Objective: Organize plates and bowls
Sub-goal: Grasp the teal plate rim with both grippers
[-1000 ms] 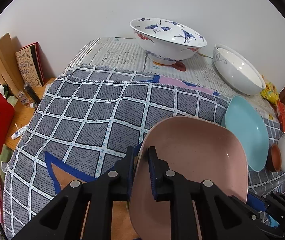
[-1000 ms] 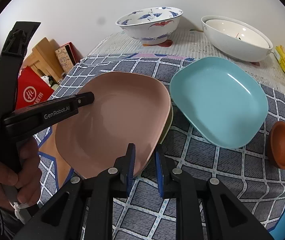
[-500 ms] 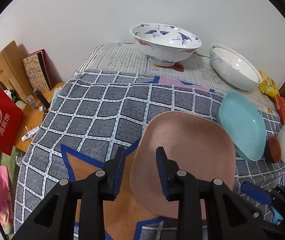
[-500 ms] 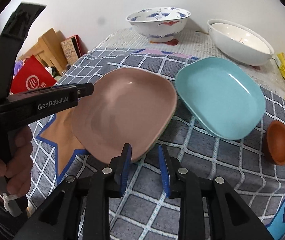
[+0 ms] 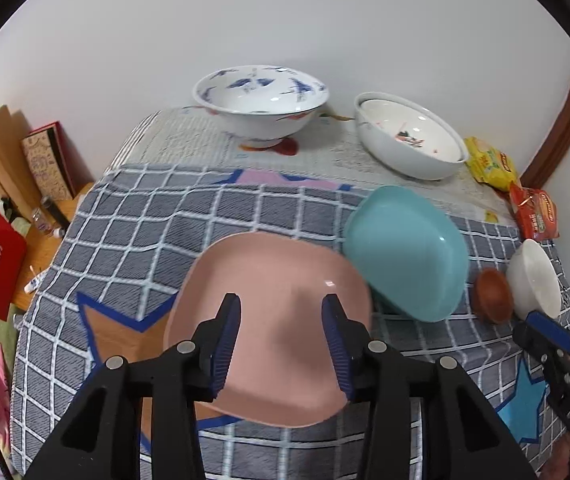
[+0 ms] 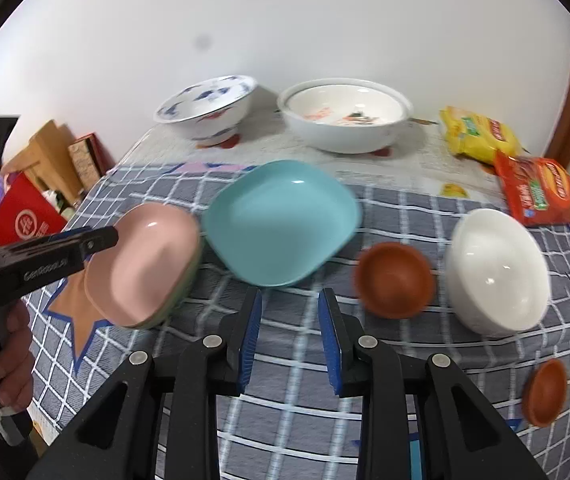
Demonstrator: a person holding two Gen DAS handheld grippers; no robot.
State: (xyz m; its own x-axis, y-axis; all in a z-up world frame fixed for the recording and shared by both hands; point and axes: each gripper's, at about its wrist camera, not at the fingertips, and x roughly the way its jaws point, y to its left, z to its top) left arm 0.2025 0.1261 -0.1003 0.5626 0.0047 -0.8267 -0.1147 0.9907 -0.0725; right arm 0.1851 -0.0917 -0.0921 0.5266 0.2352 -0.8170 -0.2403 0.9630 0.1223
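A pink plate (image 5: 269,320) lies on the checked cloth, stacked on a green plate whose edge (image 6: 183,300) shows beneath it. My left gripper (image 5: 281,336) hovers above the pink plate; its jaws are opening and nothing is pressed between the pads. One left finger (image 6: 97,240) shows over the pink plate (image 6: 145,264) in the right wrist view. My right gripper (image 6: 289,320) stands open above bare cloth, just in front of the teal plate (image 6: 281,220). To its right sit a small brown bowl (image 6: 395,280) and a white bowl (image 6: 497,272).
A blue-patterned bowl (image 5: 261,108) and a large white bowl (image 5: 409,140) stand at the back by the wall. Yellow (image 6: 481,136) and red (image 6: 537,192) snack packets lie back right. Another brown bowl (image 6: 545,392) is near right. A hand (image 6: 1,360) holds the left tool.
Both grippers were shut on the pink plate's rim; they have opened, let it go and pulled back and upward. The plate now rests on the cloth. The right view has swung rightward.
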